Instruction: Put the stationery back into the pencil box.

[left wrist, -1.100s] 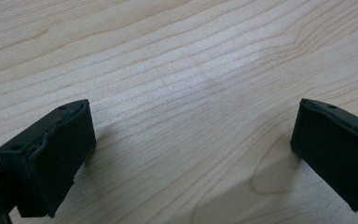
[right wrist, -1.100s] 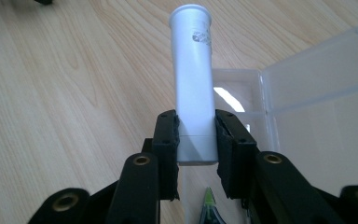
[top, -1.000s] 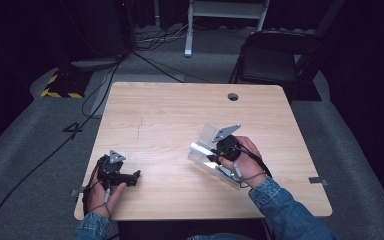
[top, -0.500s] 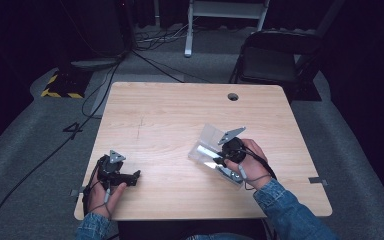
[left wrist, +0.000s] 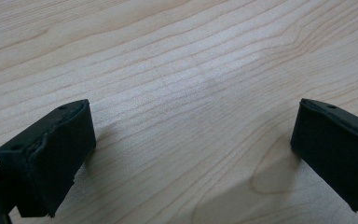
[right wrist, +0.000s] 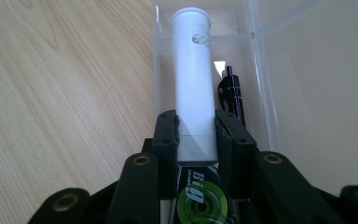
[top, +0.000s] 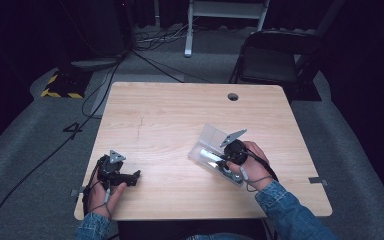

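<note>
While clamped, white tube (right wrist: 195, 84) lies between right tool (right wrist: 196, 135) jaws.

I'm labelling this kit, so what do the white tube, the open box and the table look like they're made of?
White tube: probably matte plastic, smooth and even, held between the right gripper jaws. Open box: clear glossy plastic, since the table grain shows through its walls. Table: pale wood or wood-look laminate, with printed-looking grain lines.
</note>
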